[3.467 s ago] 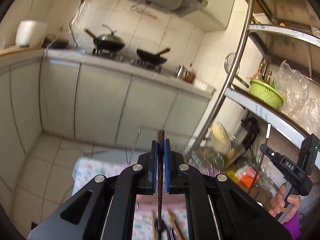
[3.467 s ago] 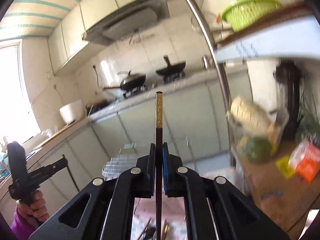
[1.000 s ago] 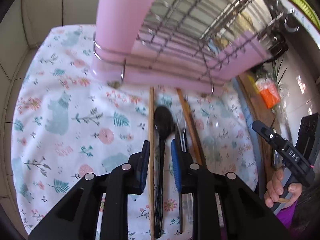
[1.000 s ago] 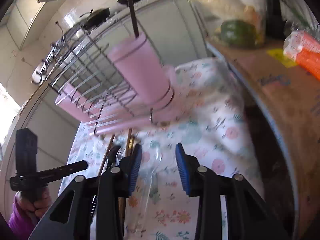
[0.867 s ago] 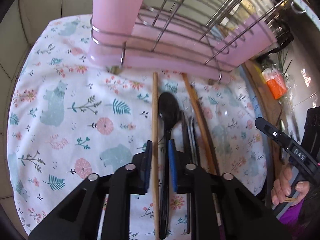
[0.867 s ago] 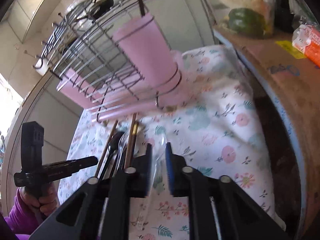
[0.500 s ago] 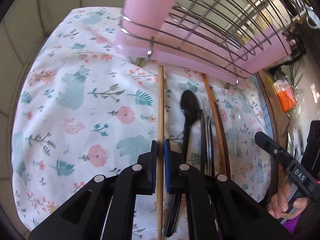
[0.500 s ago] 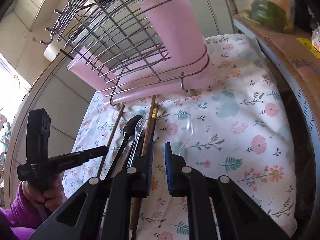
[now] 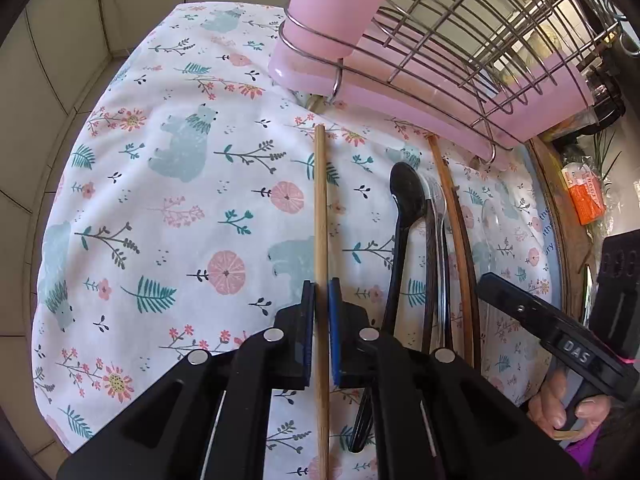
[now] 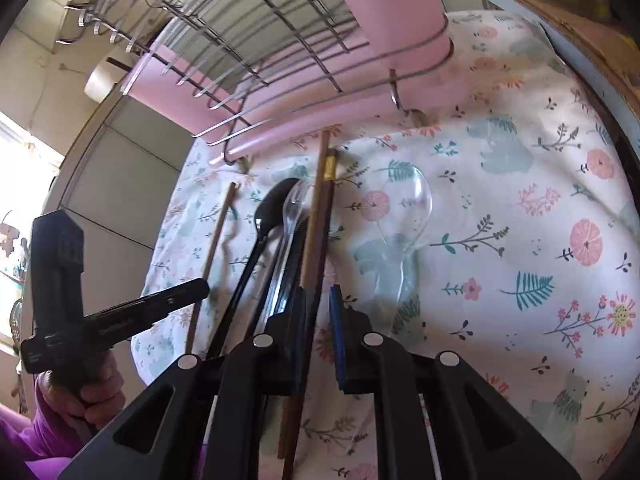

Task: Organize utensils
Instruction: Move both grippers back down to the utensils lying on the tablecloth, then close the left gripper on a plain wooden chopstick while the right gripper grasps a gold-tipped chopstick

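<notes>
My left gripper is shut on a light wooden chopstick that lies on the floral cloth. To its right lie a black spoon, a clear plastic spoon and dark brown chopsticks. My right gripper is nearly closed around a dark chopstick with a gold band; a small gap remains at the right pad. A clear ladle-shaped spoon lies just right of it. The pink utensil cup hangs on the wire rack beyond.
The wire dish rack with its pink tray stands at the far end of the cloth. A wooden board and an orange packet lie to the right. Grey cabinets are on the left.
Both grippers came down from holding chopsticks upright, opened, then closed over utensils lying on the cloth. The left closed on the light chopstick and slid left; the right moved onto the dark chopsticks.
</notes>
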### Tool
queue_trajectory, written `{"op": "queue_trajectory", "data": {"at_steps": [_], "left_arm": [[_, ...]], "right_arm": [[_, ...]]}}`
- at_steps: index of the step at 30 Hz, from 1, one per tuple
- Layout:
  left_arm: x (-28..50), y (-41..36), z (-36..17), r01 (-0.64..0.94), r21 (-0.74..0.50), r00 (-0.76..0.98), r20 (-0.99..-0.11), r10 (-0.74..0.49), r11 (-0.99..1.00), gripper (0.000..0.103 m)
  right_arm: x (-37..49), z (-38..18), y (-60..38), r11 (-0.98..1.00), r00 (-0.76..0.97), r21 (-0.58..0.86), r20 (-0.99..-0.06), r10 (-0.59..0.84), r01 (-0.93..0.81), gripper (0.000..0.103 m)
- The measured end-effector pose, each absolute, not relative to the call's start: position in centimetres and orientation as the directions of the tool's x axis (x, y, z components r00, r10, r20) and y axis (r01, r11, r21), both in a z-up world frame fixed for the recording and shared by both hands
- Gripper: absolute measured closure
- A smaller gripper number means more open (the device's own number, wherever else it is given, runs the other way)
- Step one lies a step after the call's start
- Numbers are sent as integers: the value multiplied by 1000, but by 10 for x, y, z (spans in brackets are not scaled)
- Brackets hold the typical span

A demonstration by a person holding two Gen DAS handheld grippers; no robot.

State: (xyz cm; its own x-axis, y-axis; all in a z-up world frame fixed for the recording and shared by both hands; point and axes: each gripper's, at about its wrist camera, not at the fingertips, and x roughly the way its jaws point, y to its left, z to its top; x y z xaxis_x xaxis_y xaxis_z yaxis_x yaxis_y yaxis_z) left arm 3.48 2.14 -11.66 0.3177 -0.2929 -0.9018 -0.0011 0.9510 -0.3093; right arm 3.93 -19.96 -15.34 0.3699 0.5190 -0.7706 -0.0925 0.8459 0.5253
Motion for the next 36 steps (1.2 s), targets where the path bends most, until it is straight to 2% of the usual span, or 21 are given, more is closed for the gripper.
{"op": "queue_trajectory", "data": {"at_steps": [7, 9, 16, 21, 26, 31, 36], "left_arm": [[39, 18, -120, 8, -326, 324, -893, -311, 945, 97], [39, 20, -120, 10, -330, 330, -890, -314, 944, 97], [40, 26, -117, 12, -351, 332, -882, -335, 936, 97], [44, 29, -110, 36, -352, 321, -882, -345, 935, 96], [53, 38, -100, 48, -349, 315, -884, -346, 936, 95], [69, 40, -90, 69, -353, 326, -876, -355, 933, 88], [84, 33, -89, 81, -341, 327, -879, -349, 936, 88]], "right_arm": [[44, -163, -190, 810, 322, 581, -754, 573, -82, 91], [43, -161, -191, 816, 339, 572, -755, 562, -80, 95], [34, -153, -208, 872, 399, 490, -797, 453, -12, 96], [32, -159, -199, 884, 328, 466, -830, 451, -35, 95], [38, -151, -192, 873, 328, 480, -815, 478, -82, 83], [56, -135, -192, 845, 354, 522, -773, 526, -116, 80], [77, -142, -191, 866, 346, 493, -801, 489, -82, 80]]}}
